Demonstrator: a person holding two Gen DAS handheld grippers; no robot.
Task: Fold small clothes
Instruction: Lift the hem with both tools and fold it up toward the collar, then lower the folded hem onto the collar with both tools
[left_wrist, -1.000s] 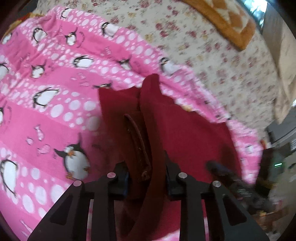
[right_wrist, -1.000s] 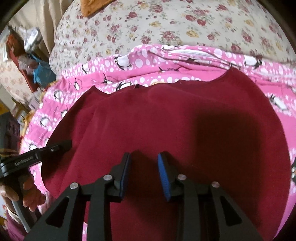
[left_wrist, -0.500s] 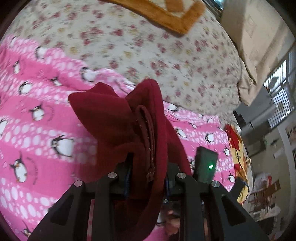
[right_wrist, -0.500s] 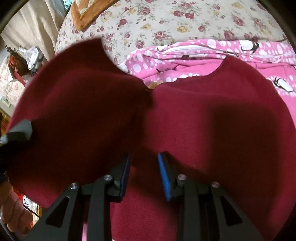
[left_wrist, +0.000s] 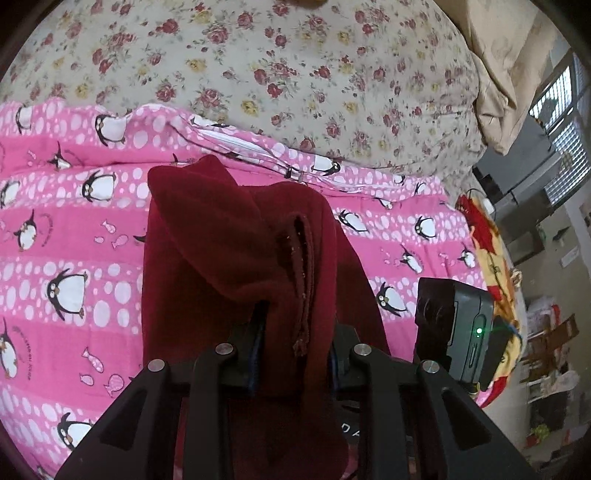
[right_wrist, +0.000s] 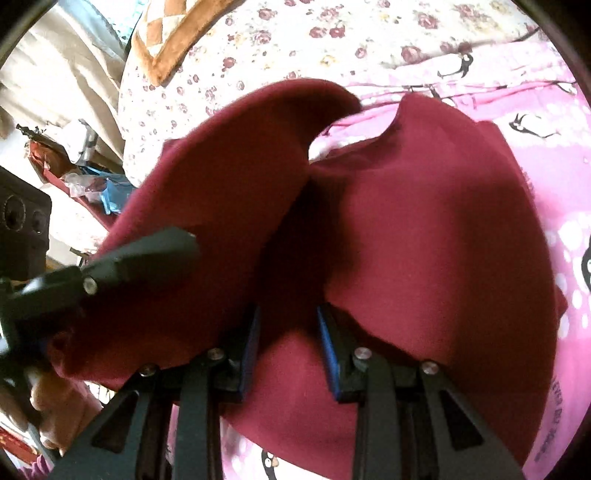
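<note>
A dark red garment (right_wrist: 424, 229) lies on a pink penguin blanket (left_wrist: 66, 236). My left gripper (left_wrist: 295, 350) is shut on a bunched edge of the garment (left_wrist: 236, 236) and holds it lifted above the blanket. In the right wrist view the left gripper (right_wrist: 140, 254) carries that lifted flap over the flat part. My right gripper (right_wrist: 288, 332) is open, its blue-padded fingers (right_wrist: 327, 343) resting low over the garment with red cloth between them but not pinched.
A floral bedsheet (left_wrist: 295, 74) lies beyond the blanket. The right gripper's black camera body (left_wrist: 454, 328) shows at the right in the left wrist view. An orange-bordered cushion (right_wrist: 173, 33) lies at the far left of the bed. Room clutter stands beyond the bed's edges.
My left gripper has lifted the garment's edge and swung it up and over toward the right side. My right gripper has stayed open in place over the garment.
</note>
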